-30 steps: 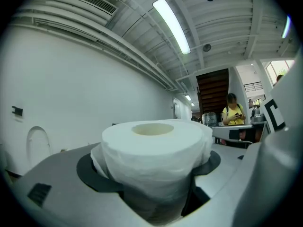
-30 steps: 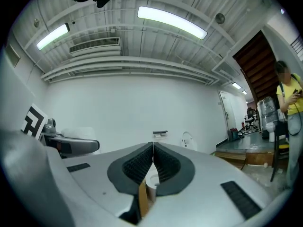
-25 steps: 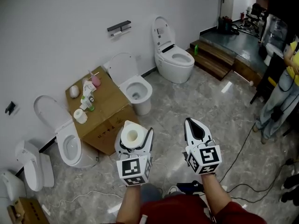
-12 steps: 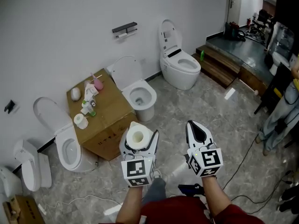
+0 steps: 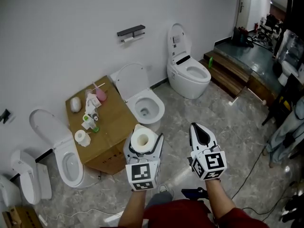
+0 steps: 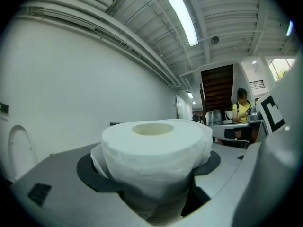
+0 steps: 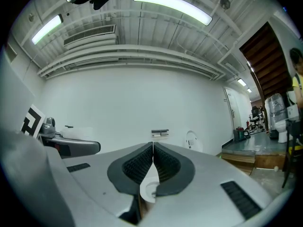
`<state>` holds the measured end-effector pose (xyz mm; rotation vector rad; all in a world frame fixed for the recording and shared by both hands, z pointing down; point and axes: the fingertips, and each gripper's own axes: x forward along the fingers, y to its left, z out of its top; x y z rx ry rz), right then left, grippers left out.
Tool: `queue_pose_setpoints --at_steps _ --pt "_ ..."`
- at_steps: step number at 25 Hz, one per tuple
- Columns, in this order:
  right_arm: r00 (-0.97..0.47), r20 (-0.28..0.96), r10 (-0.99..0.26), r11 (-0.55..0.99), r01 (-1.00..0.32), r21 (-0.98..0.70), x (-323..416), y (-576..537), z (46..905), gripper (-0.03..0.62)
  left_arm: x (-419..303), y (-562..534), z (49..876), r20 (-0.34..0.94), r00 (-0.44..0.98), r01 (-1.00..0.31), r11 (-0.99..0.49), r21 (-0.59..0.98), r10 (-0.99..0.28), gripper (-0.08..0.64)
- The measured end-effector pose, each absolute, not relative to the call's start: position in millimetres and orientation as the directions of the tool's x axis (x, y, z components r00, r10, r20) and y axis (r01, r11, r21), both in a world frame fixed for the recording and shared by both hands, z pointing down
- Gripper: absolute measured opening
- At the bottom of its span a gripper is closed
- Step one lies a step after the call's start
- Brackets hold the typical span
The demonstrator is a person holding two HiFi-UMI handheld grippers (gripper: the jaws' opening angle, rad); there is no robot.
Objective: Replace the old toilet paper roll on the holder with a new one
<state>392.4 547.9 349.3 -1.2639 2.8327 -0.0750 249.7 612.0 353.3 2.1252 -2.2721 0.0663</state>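
While left gripper (image 5: 143, 141) clamps it, roll (image 6: 151, 148) stands upright.

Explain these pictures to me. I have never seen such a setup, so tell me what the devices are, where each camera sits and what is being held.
There is no robot here. A person carries two hand-held claws. The wide picture comes from a camera on the person's head, looking down. The other two come from a camera riding on each claw, looking along its jaws. The left claw grips a full toilet paper roll, which stands upright between its jaws. The right claw is shut and empty. Ahead, a cardboard box stands between toilets. On it are a smaller roll and some small bottles. A paper holder hangs on the wall.
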Motion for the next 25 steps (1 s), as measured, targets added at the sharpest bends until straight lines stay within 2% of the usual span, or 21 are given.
queue_pose_setpoints --at_steps 9,17,25 --pt "-0.648 -0.005 -0.762 0.648 -0.761 -0.045 332.2 468.7 347.1 0.018 186.6 525.9 351.6 0.042 -0.045 -0.999 0.045 0.012 -0.998 0.433" --pt "-0.637 -0.002 -0.771 0.636 -0.769 -0.056 326.3 391.7 359.5 0.018 182.1 453.2 356.5 0.047 -0.04 -0.999 0.041 0.007 -0.998 0.433" --pt "-0.675 0.0 -0.738 0.673 -0.736 -0.073 328.1 271.8 361.8 0.018 192.7 335.8 354.6 0.051 -0.077 -0.997 0.077 0.004 -0.996 0.433"
